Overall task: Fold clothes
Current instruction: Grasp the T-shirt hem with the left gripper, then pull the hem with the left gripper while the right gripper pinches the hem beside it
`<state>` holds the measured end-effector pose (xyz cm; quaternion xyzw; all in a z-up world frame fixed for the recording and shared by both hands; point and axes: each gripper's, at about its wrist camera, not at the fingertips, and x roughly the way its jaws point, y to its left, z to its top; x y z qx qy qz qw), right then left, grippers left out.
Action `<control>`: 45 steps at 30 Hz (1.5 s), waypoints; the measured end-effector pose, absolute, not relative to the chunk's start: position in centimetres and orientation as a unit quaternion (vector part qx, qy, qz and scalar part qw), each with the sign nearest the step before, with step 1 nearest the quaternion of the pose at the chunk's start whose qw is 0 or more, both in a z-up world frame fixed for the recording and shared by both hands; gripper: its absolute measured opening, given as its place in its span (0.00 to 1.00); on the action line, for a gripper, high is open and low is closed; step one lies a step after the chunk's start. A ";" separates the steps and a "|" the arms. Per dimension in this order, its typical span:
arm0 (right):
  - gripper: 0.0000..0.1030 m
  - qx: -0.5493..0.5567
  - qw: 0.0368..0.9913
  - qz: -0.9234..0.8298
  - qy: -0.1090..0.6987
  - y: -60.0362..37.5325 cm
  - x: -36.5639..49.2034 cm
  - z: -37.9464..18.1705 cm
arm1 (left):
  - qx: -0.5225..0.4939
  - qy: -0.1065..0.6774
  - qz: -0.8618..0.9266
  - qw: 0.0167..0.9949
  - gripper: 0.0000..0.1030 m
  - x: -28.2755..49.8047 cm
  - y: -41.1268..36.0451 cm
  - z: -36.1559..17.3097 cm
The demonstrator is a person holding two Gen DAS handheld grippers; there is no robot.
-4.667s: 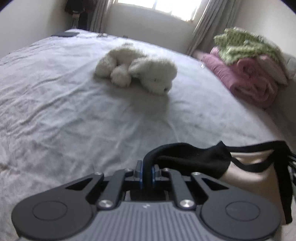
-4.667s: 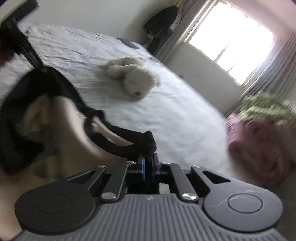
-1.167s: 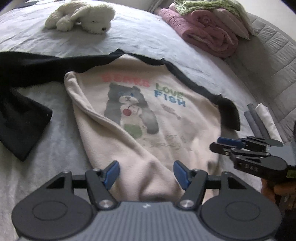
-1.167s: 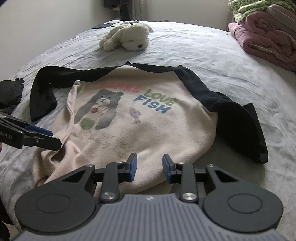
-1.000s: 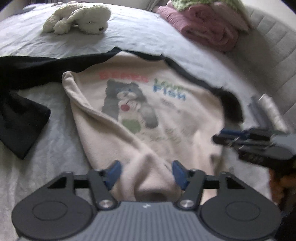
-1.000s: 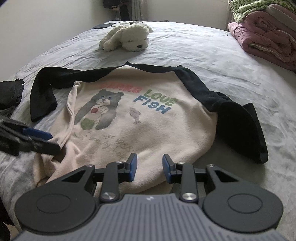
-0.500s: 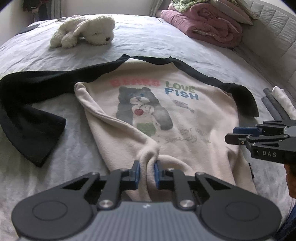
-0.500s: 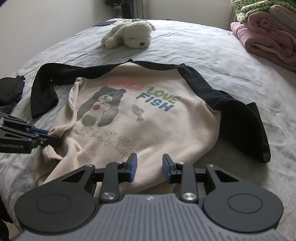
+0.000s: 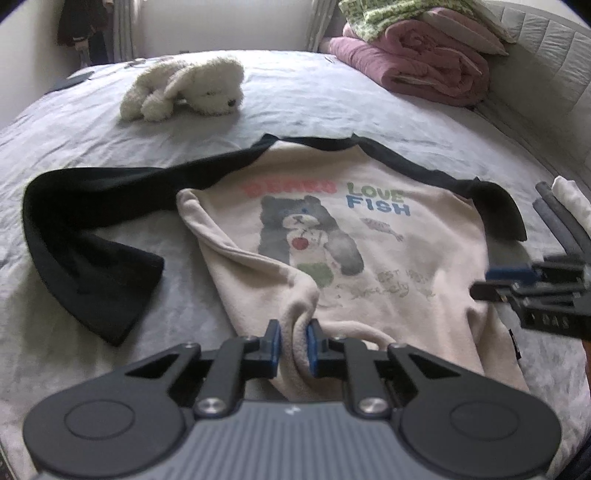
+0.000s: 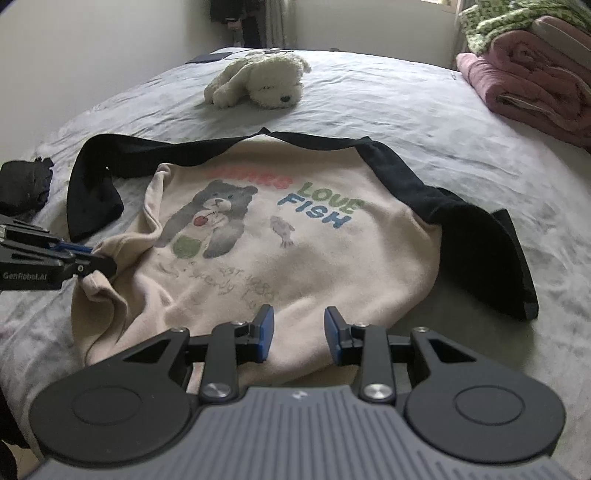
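— What sits far left, at nine o'clock in the right wrist view?

— A dark crumpled cloth (image 10: 24, 192) on the grey bedsheet (image 10: 461, 122). Just below it the left gripper (image 10: 101, 258) comes in, its fingers pinched on a bunched fold of the sweatshirt (image 10: 288, 254) hem (the fold stands up off the sheet).

— And the garment itself?

— A cream raglan sweatshirt with black sleeves, spread print-up across the middle of the bed: a bear, then "LOVE FISH". In the left wrist view the left sleeve (image 9: 92, 236) bends back toward nine o'clock; the right sleeve (image 9: 498, 210) lies short at three o'clock.

— The right gripper?

— The right gripper (image 10: 298, 334) hovers at six o'clock over the near hem, jaws moderately apart with only cloth showing between them, gripping nothing.

— Beyond the shirt?

— A white plush dog (image 10: 258, 79) at twelve o'clock, well apart from the collar. At two o'clock, folded pink blankets (image 10: 532, 74) with a green knitted one (image 10: 517, 16) on top.
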<state>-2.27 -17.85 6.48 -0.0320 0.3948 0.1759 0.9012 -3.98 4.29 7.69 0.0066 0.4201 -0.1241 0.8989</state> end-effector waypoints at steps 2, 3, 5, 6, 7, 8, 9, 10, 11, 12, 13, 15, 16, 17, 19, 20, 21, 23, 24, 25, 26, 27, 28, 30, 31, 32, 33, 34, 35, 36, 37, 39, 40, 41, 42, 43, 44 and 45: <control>0.33 -0.014 0.902 0.172 0.396 -18.4 -3.9 6.2 | 0.005 0.415 -0.119 0.902 0.14 -5.0 4.8 7.8; 0.33 -0.006 0.902 0.170 0.397 -18.6 -4.8 6.0 | 0.005 0.413 -0.116 0.903 0.14 -5.5 5.1 7.8; 0.33 0.012 0.901 0.166 0.401 -19.2 -6.7 5.5 | 0.001 0.412 -0.109 0.905 0.13 -6.6 5.8 7.6; 0.33 0.020 0.900 0.164 0.403 -19.5 -7.7 5.2 | -0.001 0.411 -0.105 0.905 0.13 -7.2 6.2 7.4; 0.33 0.029 0.900 0.162 0.405 -19.8 -8.6 5.0 | -0.004 0.411 -0.101 0.906 0.13 -7.8 6.6 7.3; 0.33 0.037 0.899 0.160 0.406 -20.0 -9.6 4.7 | -0.011 0.410 -0.099 0.907 0.13 -8.2 7.2 7.2; 0.33 0.041 0.898 0.159 0.409 -20.2 -10.3 4.5 | -0.021 0.409 -0.097 0.907 0.13 -8.6 7.8 7.2; 0.33 0.044 0.896 0.157 0.413 -20.3 -10.9 4.2 | -0.030 0.407 -0.095 0.908 0.13 -9.0 8.3 7.2; 0.33 0.048 0.895 0.155 0.415 -20.5 -11.4 4.0 | -0.039 0.406 -0.094 0.908 0.13 -9.3 8.9 7.2; 0.33 0.054 0.895 0.154 0.415 -20.6 -11.5 4.0 | -0.044 0.405 -0.092 0.908 0.13 -9.5 9.3 7.1; 0.33 0.061 0.895 0.155 0.414 -20.7 -11.6 4.0 | -0.048 0.406 -0.091 0.908 0.12 -9.6 9.6 7.0; 0.33 0.075 0.893 0.160 0.413 -20.6 -11.4 4.0 | -0.054 0.406 -0.090 0.908 0.07 -9.7 10.1 6.8; 0.34 0.072 0.893 0.159 0.415 -20.5 -11.3 3.8 | -0.058 0.406 -0.089 0.908 0.07 -9.7 10.4 6.8; 0.34 0.073 0.892 0.156 0.418 -20.4 -11.1 3.6 | -0.061 0.406 -0.088 0.907 0.07 -9.8 10.6 6.7; 0.37 0.077 0.891 0.149 0.423 -20.5 -10.9 2.9 | -0.070 0.409 -0.088 0.906 0.07 -9.8 11.2 6.4; 0.37 0.082 0.890 0.147 0.423 -20.6 -10.8 2.8 | -0.074 0.414 -0.092 0.903 0.07 -9.5 11.3 6.1; 0.37 0.088 0.890 0.147 0.422 -20.8 -10.8 2.8 | -0.077 0.420 -0.097 0.899 0.07 -9.3 11.5 5.8; 0.31 0.101 0.890 0.143 0.422 -21.2 -10.8 2.7 | -0.087 0.424 -0.100 0.896 0.07 -9.4 11.7 5.5; 0.30 0.109 0.890 0.137 0.422 -21.5 -10.9 2.8 | -0.092 0.425 -0.100 0.895 0.09 -9.4 11.8 5.4; 0.31 0.121 0.888 0.135 0.422 -21.9 -11.0 2.8 | -0.094 0.426 -0.101 0.894 0.16 -9.5 11.9 5.3; 0.33 0.133 0.886 0.134 0.422 -22.2 -11.1 2.8 | -0.094 0.428 -0.102 0.893 0.21 -9.4 11.8 5.2; 0.35 0.135 0.886 0.134 0.423 -22.2 -11.2 2.8 | -0.093 0.430 -0.102 0.892 0.33 -9.4 11.8 5.0; 0.35 0.133 0.886 0.135 0.423 -22.1 -11.3 2.8 | -0.091 0.433 -0.103 0.891 0.38 -9.4 11.5 4.8; 0.35 0.127 0.888 0.134 0.422 -21.9 -11.4 2.7 | -0.074 0.434 -0.104 0.892 0.39 -9.3 10.9 4.2; 0.35 0.122 0.889 0.132 0.420 -21.7 -11.5 2.7 | -0.062 0.433 -0.104 0.893 0.38 -9.3 10.5 3.9; 0.35 0.122 0.890 0.131 0.419 -21.7 -11.6 2.7 | -0.050 0.431 -0.105 0.895 0.38 -9.2 10.0 3.7; 0.35 0.124 0.890 0.130 0.418 -21.7 -11.6 2.6 | -0.040 0.428 -0.106 0.897 0.38 -9.2 9.6 3.6; 0.35 0.127 0.891 0.129 0.417 -21.8 -11.6 2.6 | -0.036 0.427 -0.107 0.897 0.38 -9.1 9.4 3.5; 0.35 0.129 0.891 0.127 0.416 -21.8 -11.7 2.5 | -0.037 0.427 -0.109 0.897 0.38 -9.0 9.4 3.5; 0.34 0.129 0.893 0.125 0.414 -21.8 -11.8 2.5 | -0.037 0.427 -0.111 0.896 0.38 -8.9 9.4 3.6; 0.34 0.129 0.894 0.122 0.411 -21.7 -11.9 2.5 | -0.038 0.427 -0.112 0.896 0.35 -8.8 9.4 3.6; 0.34 0.126 0.898 0.116 0.405 -21.4 -12.1 2.4 | -0.039 0.428 -0.116 0.896 0.25 -8.7 9.4 3.6; 0.34 0.121 0.900 0.114 0.402 -21.2 -12.1 2.3 | -0.040 0.428 -0.117 0.895 0.17 -8.6 9.4 3.6; 0.34 0.116 0.903 0.112 0.399 -21.0 -12.1 2.3 | -0.040 0.428 -0.119 0.895 0.13 -8.5 9.4 3.7; 0.28 0.112 0.905 0.109 0.396 -20.8 -12.1 2.3 | -0.041 0.428 -0.121 0.895 0.10 -8.4 9.4 3.7; 0.20 0.108 0.906 0.106 0.394 -20.6 -12.1 2.2 | -0.041 0.428 -0.122 0.895 0.09 -8.3 9.4 3.7; 0.17 0.104 0.908 0.103 0.393 -20.5 -12.1 2.2 | -0.043 0.428 -0.123 0.894 0.09 -8.3 9.4 3.8; 0.11 0.106 0.909 0.101 0.390 -20.6 -12.2 2.5 | -0.045 0.427 -0.124 0.894 0.08 -8.5 9.6 4.0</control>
